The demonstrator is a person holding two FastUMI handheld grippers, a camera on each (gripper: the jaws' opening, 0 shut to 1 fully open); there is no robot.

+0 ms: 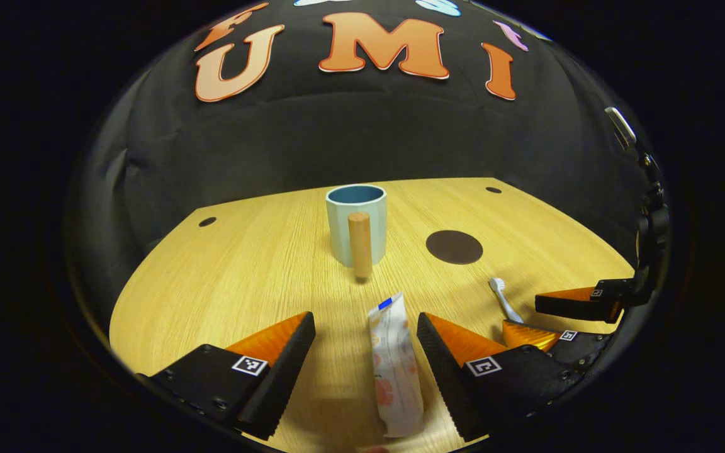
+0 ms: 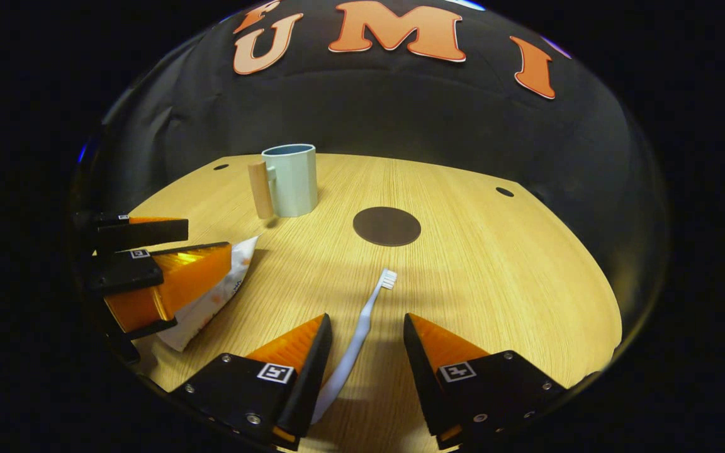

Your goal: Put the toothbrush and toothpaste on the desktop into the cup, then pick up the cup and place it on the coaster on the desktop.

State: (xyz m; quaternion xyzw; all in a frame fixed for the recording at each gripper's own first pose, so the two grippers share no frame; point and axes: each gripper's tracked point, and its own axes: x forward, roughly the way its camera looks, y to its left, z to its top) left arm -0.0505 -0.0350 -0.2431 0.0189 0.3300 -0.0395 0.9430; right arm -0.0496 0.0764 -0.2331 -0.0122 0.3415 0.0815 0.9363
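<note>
cup: pale blue, wooden handle, standing upright toward the bench's far edge
coaster: dark disc lying flat beside it
toothpaste: white tube lying flat near the front edge
toothbrush: white, lying flat, bristles facing the coaster

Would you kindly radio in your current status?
Left gripper open astride toothpaste. Right gripper open astride toothbrush. Cup empty, coaster bare.

Both views are sharp at centre, with no motion blur. Strong fisheye distortion bows the desk edge and stretches objects near the rim. Light falls from above: the wood is bright and even, the cloth wall dim. The cup casts a short soft shadow. Faint shadow bands cross the desk near the toothbrush. No glare.
</note>
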